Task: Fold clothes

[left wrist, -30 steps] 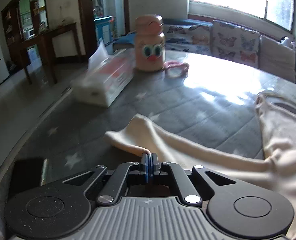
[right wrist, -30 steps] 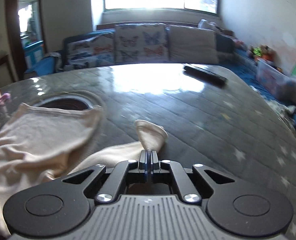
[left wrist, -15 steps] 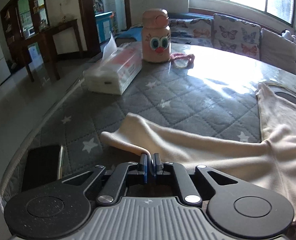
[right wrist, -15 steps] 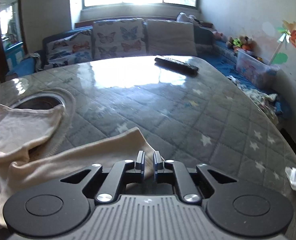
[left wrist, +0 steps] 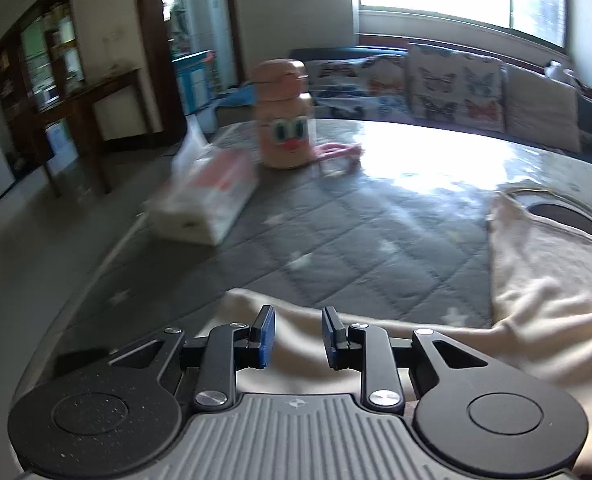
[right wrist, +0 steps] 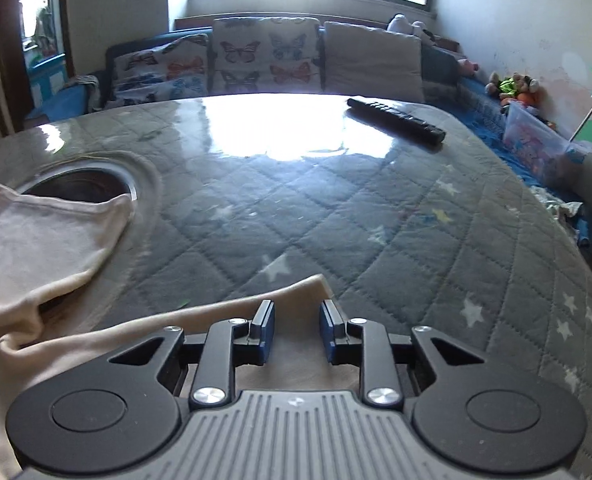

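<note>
Both the left gripper and right gripper stand spread apart above the cream cotton garment on the grey star-quilted table cover; no writing is legible.

We can read no text, label, brand or number anywhere; the tissue pack is blurred, and any marks on the remote control are too small.
</note>
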A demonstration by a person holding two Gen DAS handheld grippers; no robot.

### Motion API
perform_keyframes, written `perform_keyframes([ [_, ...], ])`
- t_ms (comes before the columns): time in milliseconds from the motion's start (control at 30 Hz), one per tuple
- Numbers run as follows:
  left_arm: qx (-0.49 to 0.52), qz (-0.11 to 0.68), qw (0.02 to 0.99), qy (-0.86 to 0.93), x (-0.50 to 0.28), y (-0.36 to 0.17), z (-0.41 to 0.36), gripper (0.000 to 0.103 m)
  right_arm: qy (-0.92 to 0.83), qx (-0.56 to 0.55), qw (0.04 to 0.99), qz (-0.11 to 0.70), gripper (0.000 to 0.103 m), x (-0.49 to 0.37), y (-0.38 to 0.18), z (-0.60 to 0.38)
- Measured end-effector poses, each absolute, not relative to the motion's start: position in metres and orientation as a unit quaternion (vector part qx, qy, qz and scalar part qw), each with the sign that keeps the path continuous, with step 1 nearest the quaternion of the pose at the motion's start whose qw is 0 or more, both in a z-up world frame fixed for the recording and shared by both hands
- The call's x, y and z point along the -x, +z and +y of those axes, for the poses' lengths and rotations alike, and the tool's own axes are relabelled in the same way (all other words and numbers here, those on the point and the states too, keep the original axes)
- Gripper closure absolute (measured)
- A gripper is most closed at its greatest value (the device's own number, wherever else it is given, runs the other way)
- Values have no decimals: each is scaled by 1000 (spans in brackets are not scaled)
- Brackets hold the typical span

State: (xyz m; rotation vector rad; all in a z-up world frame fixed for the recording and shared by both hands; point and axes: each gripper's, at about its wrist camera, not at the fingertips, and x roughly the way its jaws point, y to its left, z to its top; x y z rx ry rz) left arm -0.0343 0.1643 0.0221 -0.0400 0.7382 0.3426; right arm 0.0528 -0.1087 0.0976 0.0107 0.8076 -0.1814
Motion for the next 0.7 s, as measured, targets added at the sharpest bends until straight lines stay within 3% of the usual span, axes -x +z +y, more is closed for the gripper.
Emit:
perform_keyframes([
  [700, -56, 378, 924, 2, -107, 4, 50, 64, 75, 17, 911, 404, 79, -141, 109, -29],
])
